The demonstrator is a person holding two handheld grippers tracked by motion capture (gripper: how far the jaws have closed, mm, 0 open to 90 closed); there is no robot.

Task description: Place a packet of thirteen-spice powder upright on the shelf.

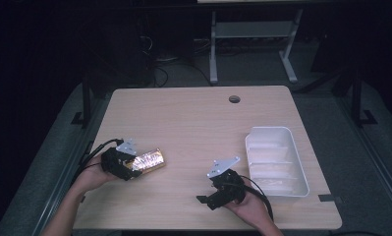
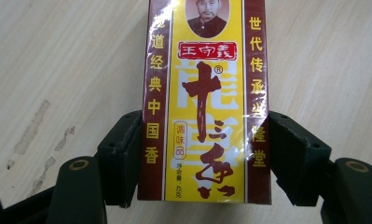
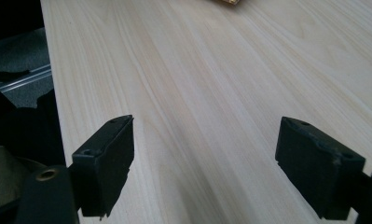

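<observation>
Light wood table (image 1: 198,123) w/ round cable hole (image 1: 234,99) near its far edge. White plastic tray (image 1: 276,160) lies on the top toward the right edge, nearer than the hole. Yellow-and-maroon box (image 1: 149,161) lies flat well left of the tray, near the left edge. Faint pale smudges (image 2: 34,126) on the wood just left of the box.

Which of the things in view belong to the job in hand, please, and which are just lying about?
In the job:
- seasoning box, lying on the table, clamped by its sides
- left gripper, shut on that box

Lying about:
- white tray, at the table's right side
- right gripper, open over bare table
</observation>
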